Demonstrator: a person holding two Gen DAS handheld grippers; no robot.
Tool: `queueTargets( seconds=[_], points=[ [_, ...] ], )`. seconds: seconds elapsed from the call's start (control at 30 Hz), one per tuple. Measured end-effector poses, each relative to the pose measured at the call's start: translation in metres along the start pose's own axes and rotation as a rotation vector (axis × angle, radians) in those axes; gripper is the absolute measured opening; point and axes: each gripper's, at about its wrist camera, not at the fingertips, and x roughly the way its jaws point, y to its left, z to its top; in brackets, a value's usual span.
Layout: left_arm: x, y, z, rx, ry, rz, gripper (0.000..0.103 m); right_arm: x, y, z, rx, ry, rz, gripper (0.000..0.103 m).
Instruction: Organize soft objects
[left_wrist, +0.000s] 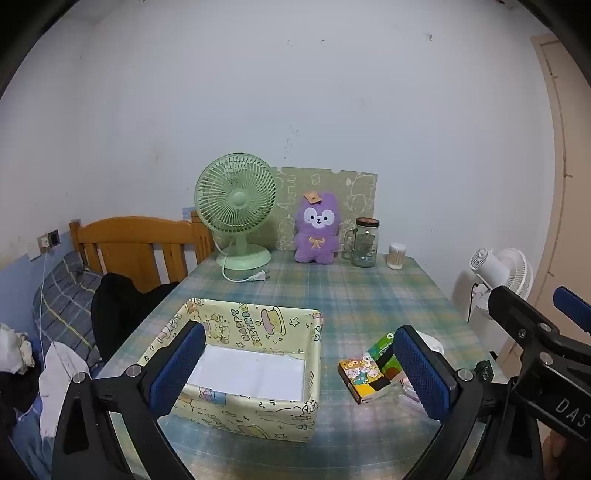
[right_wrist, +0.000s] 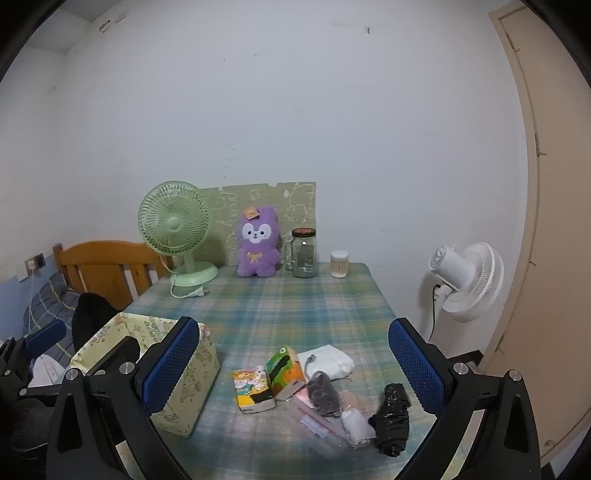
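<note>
Beside storage box (right_wrist: 184, 384) (empty), tissue packs (right_wrist: 253, 387).

On the table (right_wrist: 280, 306) a box (left_wrist: 258, 369) stood at the near left. Right of it two tissue packs (right_wrist: 253, 389) lay side by side, touching. Behind them to the right was a folded cloth (right_wrist: 328, 360). Before the cloth a sock (right_wrist: 323, 393) lay on a clear bag (right_wrist: 321, 428), and a bundle (right_wrist: 391, 421) lay right of the bag. At the far edge stood, from left to right, a fan (right_wrist: 173, 229), a plush toy (right_wrist: 256, 247), a jar (right_wrist: 304, 253) and a small container (right_wrist: 339, 264). A board (right_wrist: 295, 203) leaned on the wall behind the toy. A bed (left_wrist: 74, 288) was left of the table, and a second fan (right_wrist: 469, 280) right of it.
</note>
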Motion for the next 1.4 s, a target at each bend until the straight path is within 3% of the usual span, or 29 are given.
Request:
queueTargets(
  seconds=[0.13, 0.2, 0.4, 1.4],
  points=[
    [-0.006, -0.007, -0.002, 0.049, -0.047, 0.031, 0.102, 0.001, 0.001, 0.001, -0.004, 0.005, 0.003, 0.103],
    [-0.002, -0.016, -0.001, 0.068, -0.017, 0.027, 0.102, 0.002, -0.007, 0.0, -0.003, 0.003, 0.01, 0.103],
    [0.003, -0.01, -0.002, 0.005, 0.008, -0.006, 0.103, 0.002, -0.005, 0.002, -0.018, -0.009, -0.023, 0.103],
    [0.0, -0.016, -0.003, 0.027, 0.002, -0.006, 0.103, 0.002, 0.001, 0.001, -0.012, 0.009, -0.017, 0.103]
  ],
)
